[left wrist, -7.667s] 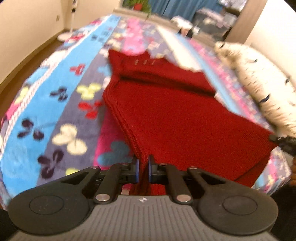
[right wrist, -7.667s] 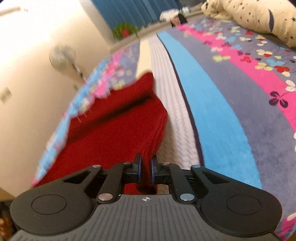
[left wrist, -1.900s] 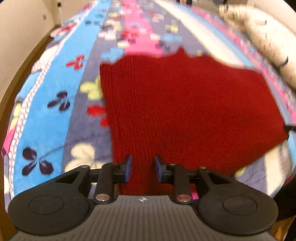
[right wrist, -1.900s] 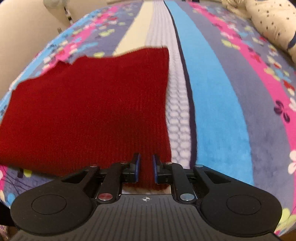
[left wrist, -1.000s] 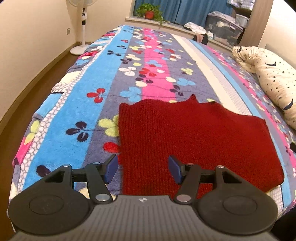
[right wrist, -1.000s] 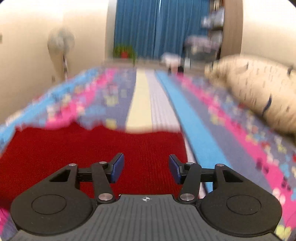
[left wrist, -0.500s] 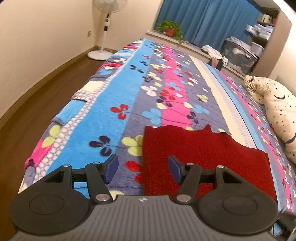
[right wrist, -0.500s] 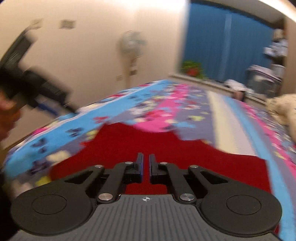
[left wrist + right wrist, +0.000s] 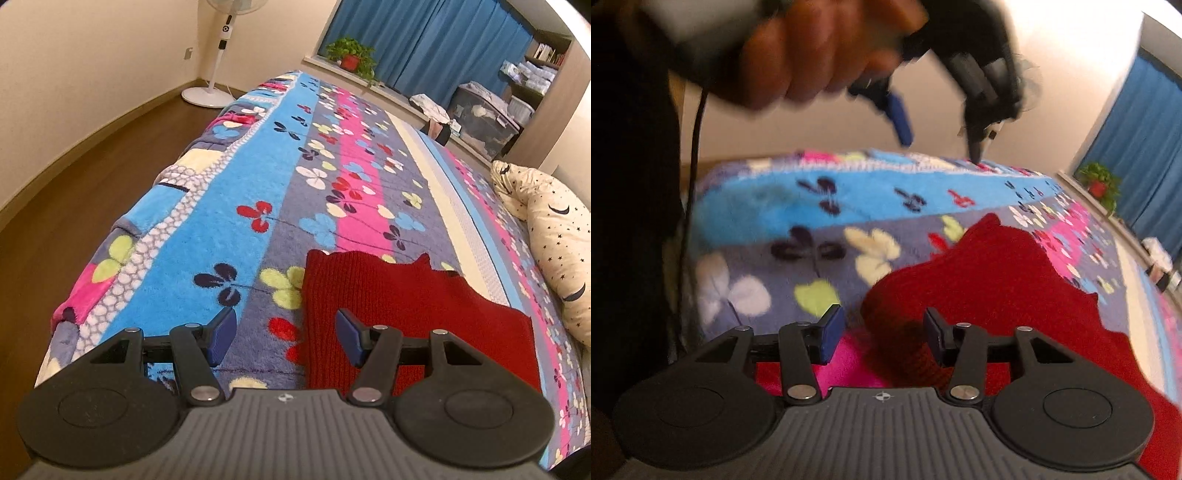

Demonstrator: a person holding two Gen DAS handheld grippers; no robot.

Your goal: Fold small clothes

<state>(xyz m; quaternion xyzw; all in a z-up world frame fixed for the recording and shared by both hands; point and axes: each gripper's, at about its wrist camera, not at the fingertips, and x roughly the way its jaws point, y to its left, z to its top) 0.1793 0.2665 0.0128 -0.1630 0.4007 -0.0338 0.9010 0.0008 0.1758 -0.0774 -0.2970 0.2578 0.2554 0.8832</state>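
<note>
Now the red knitted garment (image 9: 406,306) lies flat on the bed's flowered blanket (image 9: 236,221), near the close edge, folded into a rough rectangle with one ragged far edge. The left gripper (image 9: 286,334) hovers above the garment's left border with its jaws wide apart and empty. The right gripper (image 9: 881,334) is over the near corner of the cloth, its jaws opening; a fold of red knit rises between them, but the pads do not seem to press on it. In the right wrist view a hand (image 9: 812,55) holding the other gripper shows blurred at the top.

The next fold probably calls for a fresh hold on one short side. To do it well, each gripper should take a corner of the same edge, biting all layers together so the inner ones do not slide out. Lifting both corners evenly and carrying them across to meet the opposite edge should keep the fold square. The plush blanket may drag on the knit, so a clear lift looks wiser than a pull.

Beyond the bed stand a floor fan (image 9: 223,51), blue curtains (image 9: 436,48), a potted plant (image 9: 352,55) on the sill, storage boxes (image 9: 484,122) and a star-printed pillow (image 9: 554,236). The floor is dark wood.
</note>
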